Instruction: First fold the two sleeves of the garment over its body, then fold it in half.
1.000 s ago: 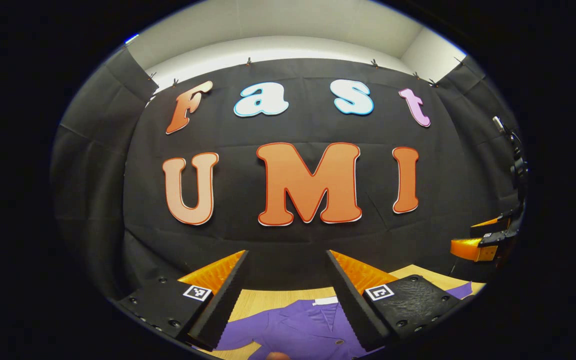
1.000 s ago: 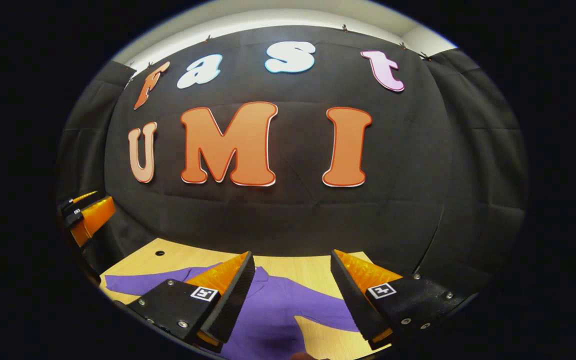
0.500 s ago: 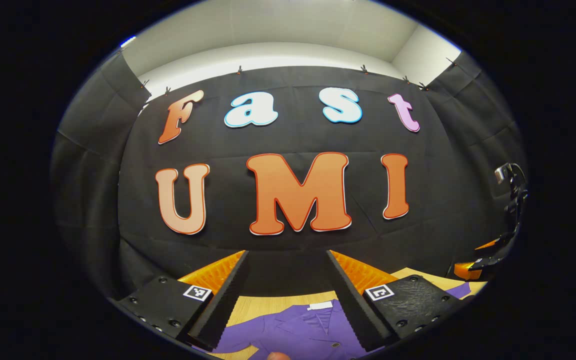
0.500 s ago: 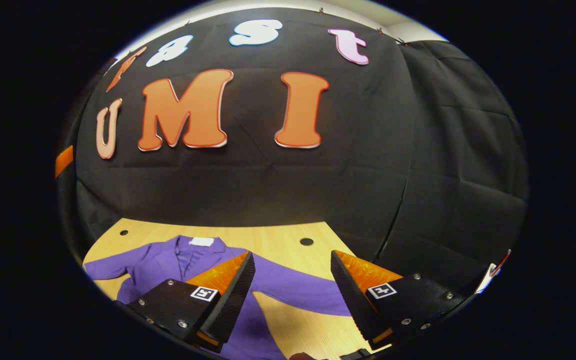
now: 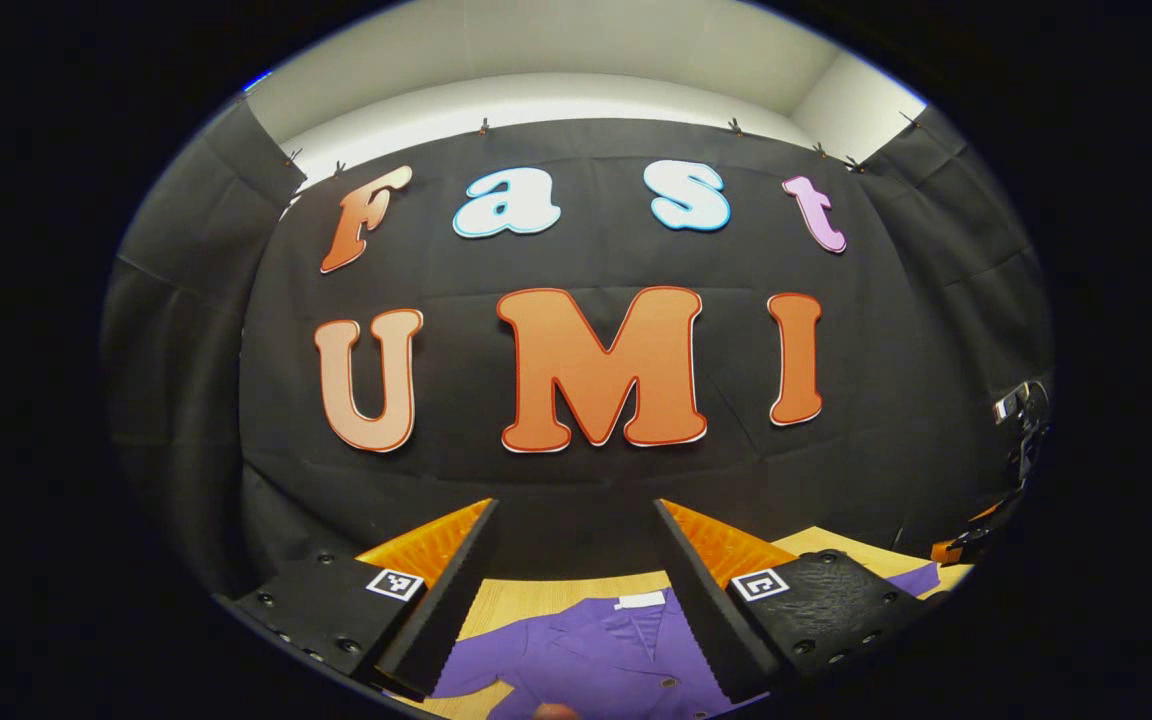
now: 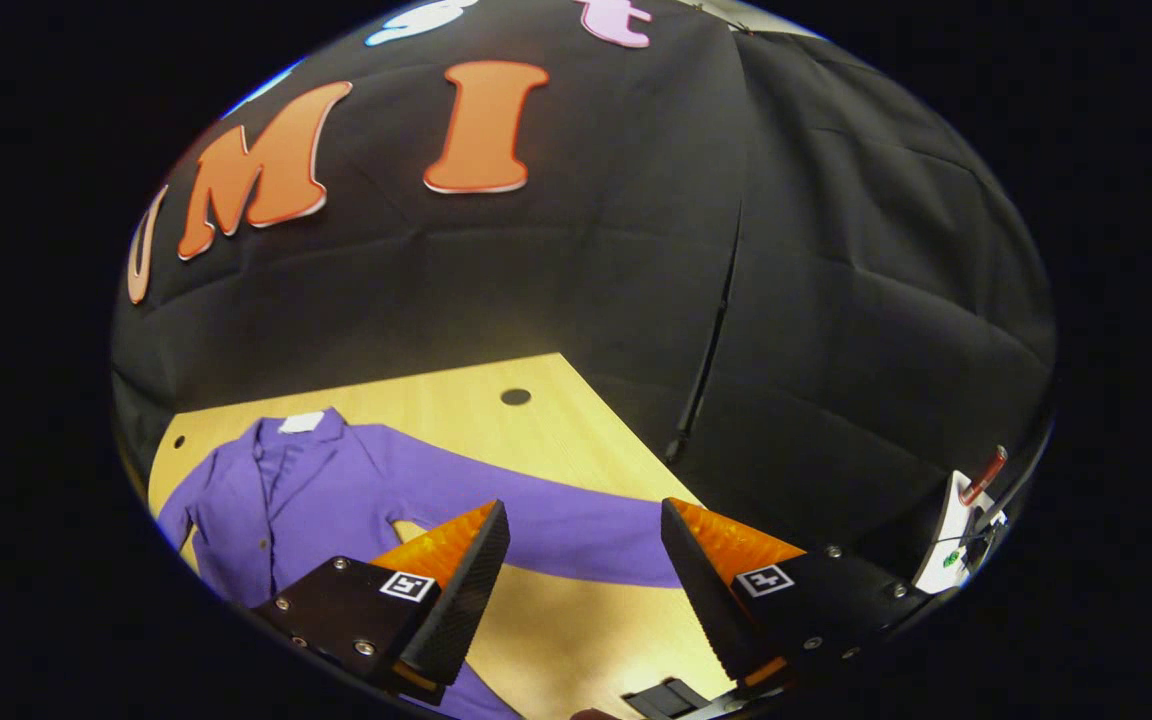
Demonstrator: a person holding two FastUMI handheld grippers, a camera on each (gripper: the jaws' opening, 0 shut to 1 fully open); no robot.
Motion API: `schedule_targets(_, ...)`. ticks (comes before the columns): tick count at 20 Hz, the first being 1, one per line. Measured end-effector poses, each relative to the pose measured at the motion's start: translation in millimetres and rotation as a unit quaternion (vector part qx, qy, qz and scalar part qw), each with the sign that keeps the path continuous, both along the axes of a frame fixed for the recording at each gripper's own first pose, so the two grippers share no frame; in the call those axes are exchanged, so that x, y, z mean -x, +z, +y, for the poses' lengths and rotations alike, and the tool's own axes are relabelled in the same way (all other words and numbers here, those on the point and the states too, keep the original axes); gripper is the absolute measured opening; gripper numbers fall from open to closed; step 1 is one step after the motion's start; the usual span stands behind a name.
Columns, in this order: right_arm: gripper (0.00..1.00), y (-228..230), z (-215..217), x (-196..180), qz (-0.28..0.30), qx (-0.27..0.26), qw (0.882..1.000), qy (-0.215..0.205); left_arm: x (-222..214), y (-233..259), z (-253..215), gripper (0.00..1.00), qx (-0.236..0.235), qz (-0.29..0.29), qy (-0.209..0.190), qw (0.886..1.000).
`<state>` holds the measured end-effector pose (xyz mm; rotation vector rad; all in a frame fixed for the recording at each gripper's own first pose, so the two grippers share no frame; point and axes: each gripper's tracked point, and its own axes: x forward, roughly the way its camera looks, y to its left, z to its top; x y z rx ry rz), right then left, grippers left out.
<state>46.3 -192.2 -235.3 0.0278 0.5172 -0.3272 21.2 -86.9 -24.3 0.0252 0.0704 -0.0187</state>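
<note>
1. The left gripper [image 5: 574,590] is held level, fingers spread, holding nothing.
2. The right gripper [image 6: 584,590] tilts downward, fingers spread, holding nothing.
3. The purple garment [image 6: 336,490] lies flat on the table [image 6: 496,390], at ten o'clock from the right gripper, with one sleeve [image 6: 556,525] stretched between its fingers.

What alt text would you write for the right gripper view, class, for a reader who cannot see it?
A purple garment lies flat on a wooden table, one sleeve stretched out sideways. The right gripper hovers above that sleeve, jaws open and empty, before a black cloth wall.
</note>
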Motion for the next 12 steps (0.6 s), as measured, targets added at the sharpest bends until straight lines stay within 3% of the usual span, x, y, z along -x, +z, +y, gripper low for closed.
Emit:
schedule_targets(6, 0.94, -49.1, -34.3, -4.6, 0.074, -0.044, 0.995, -0.049, 1.8, -5.3, 5.4, 0.95, -0.01, 0.011, 0.018, 1.0)
schedule_targets(12, 0.94, -87.6, -61.0, -9.1, 0.152, -0.118, 0.978, -0.077, 7.8, -22.9, 16.7, 0.96, -0.014, 0.04, 0.044, 0.998)
